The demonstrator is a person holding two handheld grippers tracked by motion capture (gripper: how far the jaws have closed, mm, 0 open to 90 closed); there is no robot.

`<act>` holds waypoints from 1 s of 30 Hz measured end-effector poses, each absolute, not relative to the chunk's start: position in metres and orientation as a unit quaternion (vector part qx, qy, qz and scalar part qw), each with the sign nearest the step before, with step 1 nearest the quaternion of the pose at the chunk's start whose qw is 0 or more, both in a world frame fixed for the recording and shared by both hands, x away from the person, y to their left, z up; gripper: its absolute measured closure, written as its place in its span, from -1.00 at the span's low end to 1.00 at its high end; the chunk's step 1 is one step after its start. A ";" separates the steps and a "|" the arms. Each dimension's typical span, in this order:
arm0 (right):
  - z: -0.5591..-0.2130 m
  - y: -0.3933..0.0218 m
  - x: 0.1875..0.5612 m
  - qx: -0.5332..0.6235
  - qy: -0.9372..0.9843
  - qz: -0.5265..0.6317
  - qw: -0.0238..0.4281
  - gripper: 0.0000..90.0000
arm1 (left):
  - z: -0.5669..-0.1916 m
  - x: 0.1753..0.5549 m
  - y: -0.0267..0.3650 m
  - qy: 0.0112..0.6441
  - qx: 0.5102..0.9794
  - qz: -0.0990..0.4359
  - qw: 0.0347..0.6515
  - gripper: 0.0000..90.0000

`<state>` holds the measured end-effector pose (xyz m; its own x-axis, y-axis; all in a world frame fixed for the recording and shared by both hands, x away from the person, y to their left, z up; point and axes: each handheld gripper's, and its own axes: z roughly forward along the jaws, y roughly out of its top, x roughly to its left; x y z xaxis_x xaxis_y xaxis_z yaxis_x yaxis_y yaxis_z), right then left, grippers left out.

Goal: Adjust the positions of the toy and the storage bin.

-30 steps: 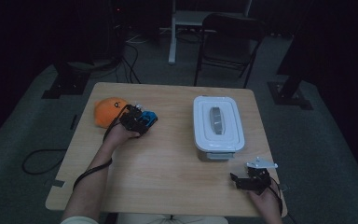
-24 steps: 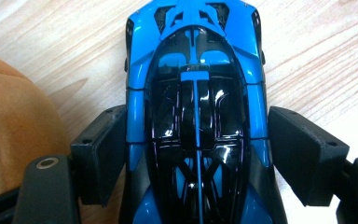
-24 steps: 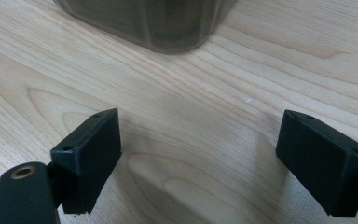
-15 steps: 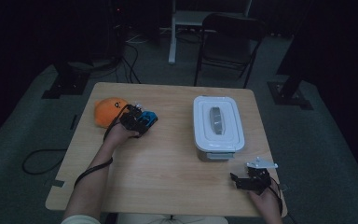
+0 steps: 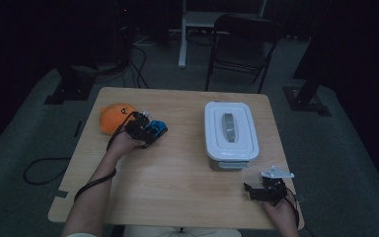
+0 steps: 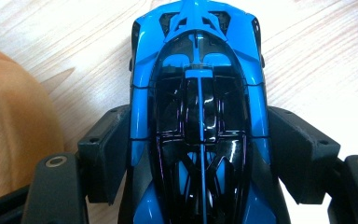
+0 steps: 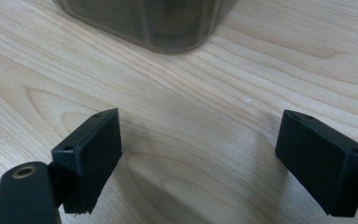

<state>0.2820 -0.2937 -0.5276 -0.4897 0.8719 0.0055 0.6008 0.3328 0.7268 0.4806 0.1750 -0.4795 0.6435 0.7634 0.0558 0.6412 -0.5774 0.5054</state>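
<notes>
Toy car (image 6: 199, 116), blue with a black glazed canopy, sits on the wooden table (image 5: 177, 173) left of centre in the high view. In the left gripper view its long axis runs straight up the frame, along the line of the jaws, one end at the top edge and the other running out of the bottom of the frame. In the high view that axis lies slanted, from lower left to upper right.

Left gripper (image 6: 200, 154) straddles the car's midsection; its jaws have just been closing, and both black pads now lie against the car's flanks, so the car is grasped.

Orange plush toy (image 5: 116, 116) lies just beside the car on the left, at the table's upper left; contact with the car cannot be determined.

White lidded container (image 5: 229, 133) stands well apart, right of centre.

Right gripper (image 7: 200, 154) rests at the table's lower right, jaws spread wide over bare wood, released, with a corner of the container above them.
</notes>
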 end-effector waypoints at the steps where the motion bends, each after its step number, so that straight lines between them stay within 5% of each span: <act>1: -0.528 -0.294 0.282 0.465 0.792 0.343 0.198 -0.69 | -0.477 0.479 0.176 0.400 0.877 0.136 0.229 -0.38; 30: -0.528 -0.294 0.282 0.466 0.792 0.342 0.198 -0.69 | -0.458 0.398 0.211 0.364 0.886 0.132 0.255 -0.37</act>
